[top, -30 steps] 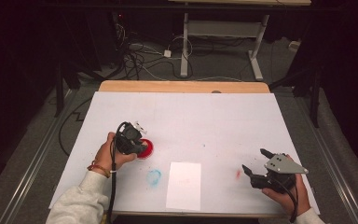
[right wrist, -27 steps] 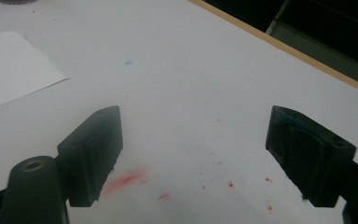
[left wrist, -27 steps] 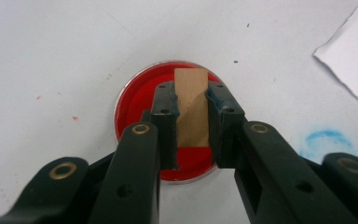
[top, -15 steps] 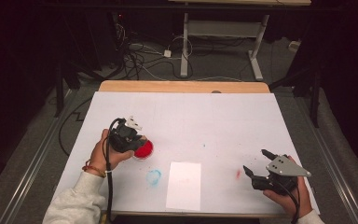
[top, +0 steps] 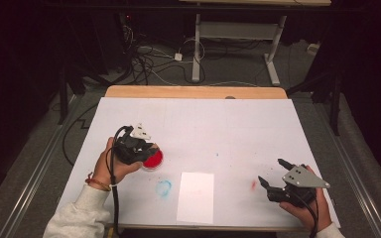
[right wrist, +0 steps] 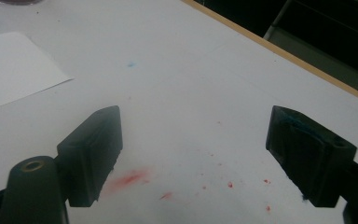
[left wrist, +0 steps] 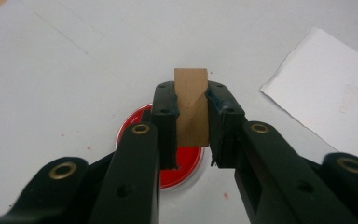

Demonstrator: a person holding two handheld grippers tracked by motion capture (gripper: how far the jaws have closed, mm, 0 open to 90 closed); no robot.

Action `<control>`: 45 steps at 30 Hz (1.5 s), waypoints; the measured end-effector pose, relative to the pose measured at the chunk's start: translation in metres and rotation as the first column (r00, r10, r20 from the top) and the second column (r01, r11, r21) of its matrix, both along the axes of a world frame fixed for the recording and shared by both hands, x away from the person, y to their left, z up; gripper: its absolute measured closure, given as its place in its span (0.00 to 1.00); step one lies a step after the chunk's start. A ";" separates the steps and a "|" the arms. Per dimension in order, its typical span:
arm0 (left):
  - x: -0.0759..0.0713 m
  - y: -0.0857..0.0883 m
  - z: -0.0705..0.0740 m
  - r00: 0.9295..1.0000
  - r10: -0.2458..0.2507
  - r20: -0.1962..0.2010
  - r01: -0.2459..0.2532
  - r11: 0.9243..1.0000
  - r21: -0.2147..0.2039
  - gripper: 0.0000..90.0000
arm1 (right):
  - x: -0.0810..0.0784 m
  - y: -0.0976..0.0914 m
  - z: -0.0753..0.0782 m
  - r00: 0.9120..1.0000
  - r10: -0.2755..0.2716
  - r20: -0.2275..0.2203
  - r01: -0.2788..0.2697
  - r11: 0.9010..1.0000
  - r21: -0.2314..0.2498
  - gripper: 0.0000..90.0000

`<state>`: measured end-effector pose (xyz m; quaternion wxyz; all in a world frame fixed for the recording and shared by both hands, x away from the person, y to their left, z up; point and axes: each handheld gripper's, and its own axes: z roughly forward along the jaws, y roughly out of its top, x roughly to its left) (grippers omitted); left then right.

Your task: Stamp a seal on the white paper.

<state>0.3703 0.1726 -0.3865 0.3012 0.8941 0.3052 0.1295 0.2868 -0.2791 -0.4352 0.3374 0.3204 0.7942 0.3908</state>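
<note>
From the high view, a white-covered table [top: 203, 119] carries a white paper sheet [top: 196, 197] near its front edge, with a blue smudge [top: 163, 187] just to its left and a red smear [top: 253, 185] to its right. The left gripper [top: 146, 151] hangs over a red dish [top: 154, 159], though what it grips is too small to tell here. The right gripper [top: 273, 178] sits near the front right corner, jaws spread.

In the left gripper view, the left gripper [left wrist: 192, 116] is clamped on an upright wooden block [left wrist: 191, 105], held above the red dish [left wrist: 168, 163]; the paper sheet [left wrist: 326, 107] lies off to the right.

In the right gripper view, the right gripper [right wrist: 191, 149] stands wide apart and holds nothing, above red spatters [right wrist: 130, 177] on the table [right wrist: 191, 70]. A corner of the paper sheet [right wrist: 14, 70] shows at the left.
</note>
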 end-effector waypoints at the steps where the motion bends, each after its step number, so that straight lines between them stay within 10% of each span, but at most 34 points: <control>1: -0.001 -0.002 0.000 1.000 -0.010 -0.003 0.010 1.000 -0.011 0.82 | 0.000 0.000 0.000 1.000 -0.001 -0.001 0.001 1.000 0.001 0.21; 18: -0.023 -0.053 -0.008 0.985 -0.171 0.013 0.170 0.985 0.041 0.82 | 0.000 0.001 -0.001 1.000 0.001 -0.002 -0.001 1.000 -0.004 0.21; 39: -0.045 -0.104 -0.040 0.924 -0.372 -0.085 0.379 0.922 0.084 0.82 | 0.000 0.003 -0.002 1.000 0.008 -0.010 -0.008 1.000 -0.012 0.21; 45: -0.045 -0.108 -0.049 0.920 -0.381 -0.092 0.389 0.915 0.102 0.82 | 0.000 0.003 -0.003 1.000 0.005 -0.016 -0.005 1.000 -0.016 0.21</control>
